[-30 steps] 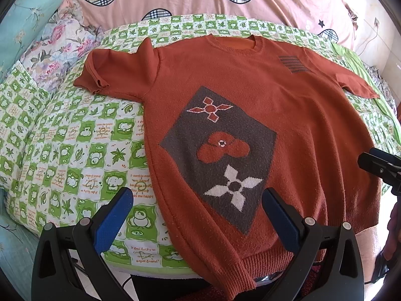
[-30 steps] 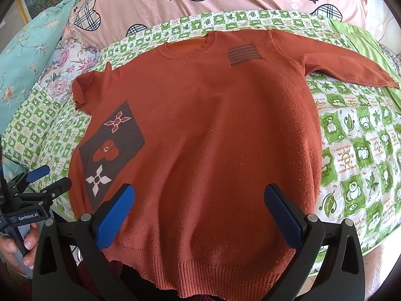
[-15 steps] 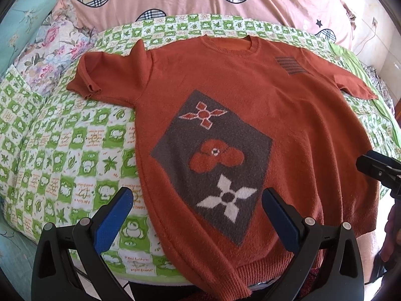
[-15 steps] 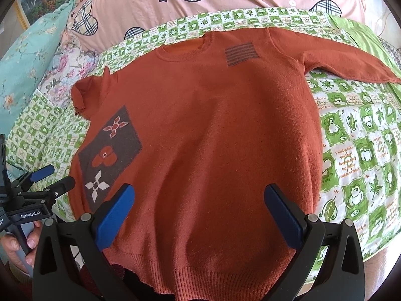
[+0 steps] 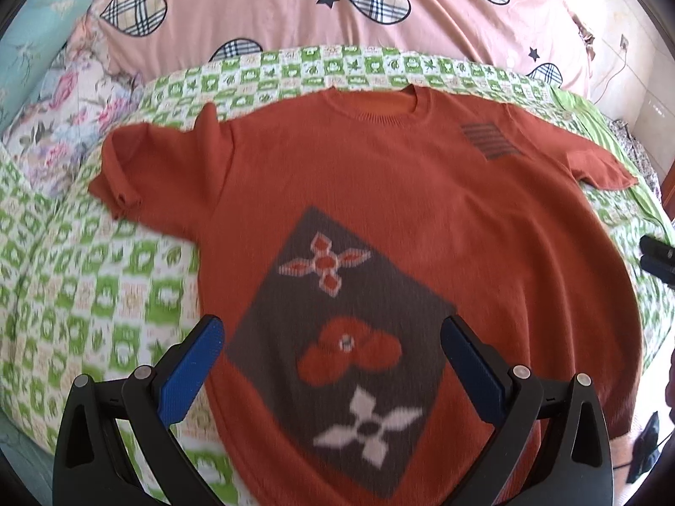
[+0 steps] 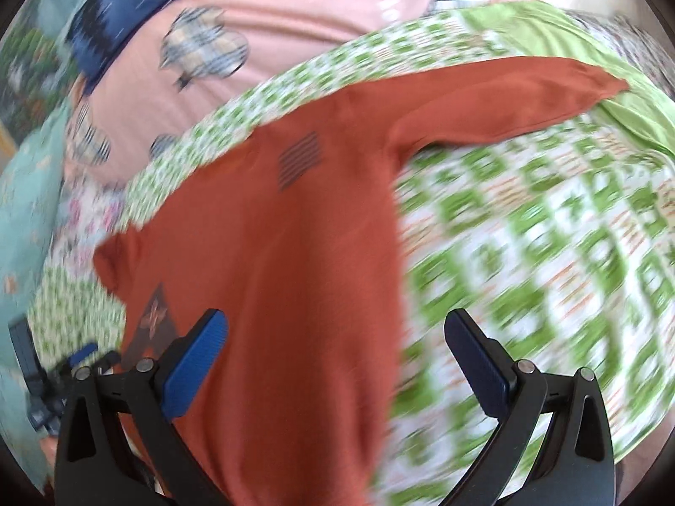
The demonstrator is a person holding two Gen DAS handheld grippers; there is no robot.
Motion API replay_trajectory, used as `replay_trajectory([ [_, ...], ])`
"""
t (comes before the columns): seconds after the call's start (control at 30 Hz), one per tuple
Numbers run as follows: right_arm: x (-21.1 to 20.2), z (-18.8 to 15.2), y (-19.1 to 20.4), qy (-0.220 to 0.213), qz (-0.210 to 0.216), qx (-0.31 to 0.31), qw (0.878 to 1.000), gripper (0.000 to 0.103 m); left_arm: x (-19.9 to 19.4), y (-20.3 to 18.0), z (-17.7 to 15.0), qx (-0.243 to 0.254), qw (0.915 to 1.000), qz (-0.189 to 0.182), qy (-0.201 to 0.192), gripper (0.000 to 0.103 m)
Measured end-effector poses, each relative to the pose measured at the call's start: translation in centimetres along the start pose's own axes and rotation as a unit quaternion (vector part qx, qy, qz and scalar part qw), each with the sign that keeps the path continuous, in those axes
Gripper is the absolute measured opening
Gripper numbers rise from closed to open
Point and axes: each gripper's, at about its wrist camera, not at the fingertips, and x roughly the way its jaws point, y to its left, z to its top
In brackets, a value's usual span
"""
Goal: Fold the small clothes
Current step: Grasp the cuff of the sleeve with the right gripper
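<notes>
An orange knit sweater [image 5: 400, 194] lies flat, front up, on the green checked quilt [image 5: 84, 295], with a grey diamond patch of flower shapes [image 5: 337, 337] low on its front. My left gripper [image 5: 333, 358] is open and empty, hovering over that patch. My right gripper [image 6: 337, 350] is open and empty, above the sweater's right side edge [image 6: 295, 274]; the view is blurred. The right sleeve [image 6: 506, 101] stretches out to the right. The left sleeve [image 5: 139, 168] is bunched.
A pink duvet with plaid hearts [image 5: 337, 4] lies along the back. Floral and teal pillows [image 5: 50, 97] sit at the left. A light green sheet [image 6: 590, 42] lies at the right. The right gripper's tip [image 5: 658, 257] shows at the left view's right edge.
My left gripper has moved forward and left over the sweater's patch. My right gripper has swung quickly to the right, toward the sweater's right edge and sleeve. Both stay open.
</notes>
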Motion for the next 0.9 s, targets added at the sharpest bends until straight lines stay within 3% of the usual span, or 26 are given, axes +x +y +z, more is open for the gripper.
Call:
replay_trajectory([
  [0.1, -1.4, 3.1, -3.9, -0.043, -0.016, 0.032, 0.998, 0.103, 0.9, -0.1, 1.6, 0.002, 1.0, 0.003, -0.003, 0.103],
  [0.23, -2.2, 8.1, -9.9, -0.079, -0.073, 0.074, 0.991, 0.098, 1.7, -0.3, 3.4, -0.01, 0.9999, -0.006, -0.006, 0.103],
  [0.33, -2.0, 11.9, -15.2, -0.098, -0.096, 0.11, 0.984, 0.09, 2.3, -0.6, 4.2, -0.02, 0.9996, -0.021, -0.003, 0.103],
  [0.4, -1.5, 14.4, -19.4, -0.102, -0.119, 0.147, 0.977, 0.071, 2.9, -1.1, 4.7, -0.019, 0.9995, -0.024, 0.002, 0.103],
  [0.6, 1.0, 20.9, -28.9, -0.109, -0.205, 0.2, 0.952, 0.059, 4.8, -2.2, 5.1, -0.007, 0.9996, -0.016, 0.025, 0.103],
  [0.73, 2.8, 21.8, -32.4, -0.101, -0.206, 0.231, 0.945, 0.045, 6.1, -2.4, 5.3, -0.008, 0.999, -0.012, 0.043, 0.103],
  [0.77, 2.9, 22.1, -32.7, -0.104, -0.208, 0.233, 0.944, 0.034, 6.3, -2.5, 5.4, -0.009, 0.9989, -0.013, 0.045, 0.103],
  [0.8, 2.8, 22.4, -32.6, -0.102, -0.212, 0.23, 0.944, 0.016, 6.5, -2.5, 5.5, -0.009, 0.9988, -0.013, 0.046, 0.103],
  [0.83, 2.7, 22.5, -32.3, -0.104, -0.203, 0.229, 0.946, 0.008, 6.7, -2.6, 5.7, -0.011, 0.9987, -0.014, 0.047, 0.103],
  [0.9, 2.2, 22.9, -30.6, -0.118, -0.184, 0.21, 0.953, 0.008, 6.9, -2.6, 5.8, -0.014, 0.9986, -0.019, 0.048, 0.103],
])
